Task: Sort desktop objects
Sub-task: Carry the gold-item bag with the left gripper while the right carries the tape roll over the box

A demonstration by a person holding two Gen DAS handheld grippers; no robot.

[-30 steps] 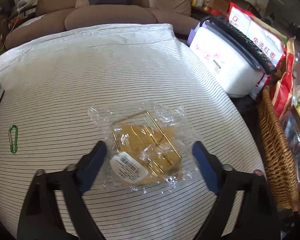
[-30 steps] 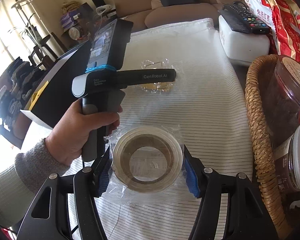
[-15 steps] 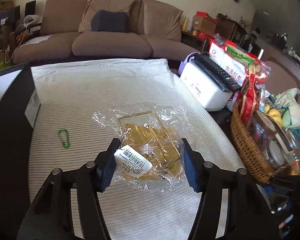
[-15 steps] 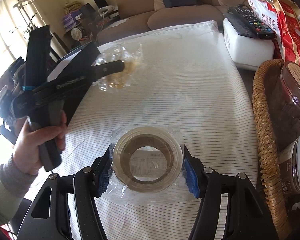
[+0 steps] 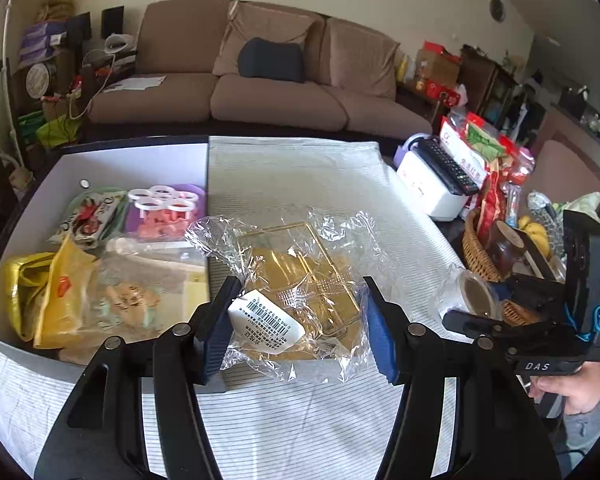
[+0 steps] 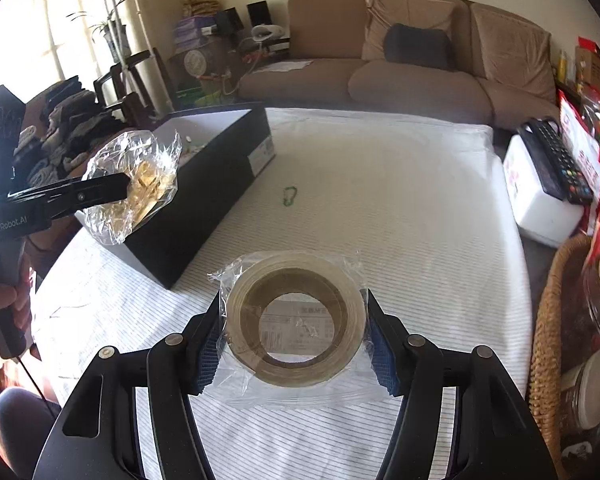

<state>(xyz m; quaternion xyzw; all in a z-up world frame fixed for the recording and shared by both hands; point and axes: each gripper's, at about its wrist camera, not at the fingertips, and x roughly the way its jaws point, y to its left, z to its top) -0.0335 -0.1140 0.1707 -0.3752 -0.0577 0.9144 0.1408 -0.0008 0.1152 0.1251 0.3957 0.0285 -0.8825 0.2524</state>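
My left gripper point(image 5: 300, 322) is shut on a clear plastic packet point(image 5: 296, 276) with a gold wire item and a white barcode label inside. It holds the packet in the air by the right wall of the black box point(image 5: 140, 160). The box, white inside, holds several packets. In the right wrist view the same packet point(image 6: 140, 176) hangs over the box point(image 6: 220, 184) in the left gripper point(image 6: 128, 188). My right gripper point(image 6: 294, 332) is shut on a plastic-wrapped tape roll point(image 6: 296, 270), above the striped cloth. A green carabiner point(image 6: 289, 196) lies on the cloth.
A wicker basket point(image 6: 552, 320) with jars stands at the table's right edge. Behind it are a white case point(image 6: 540, 200) with a remote on top and red snack bags point(image 5: 484, 152). A brown sofa point(image 5: 276, 96) runs beyond the table.
The left jaws closed on the gold packet and carried it up and left to the box. The right gripper rose with the tape roll and rolled a little.
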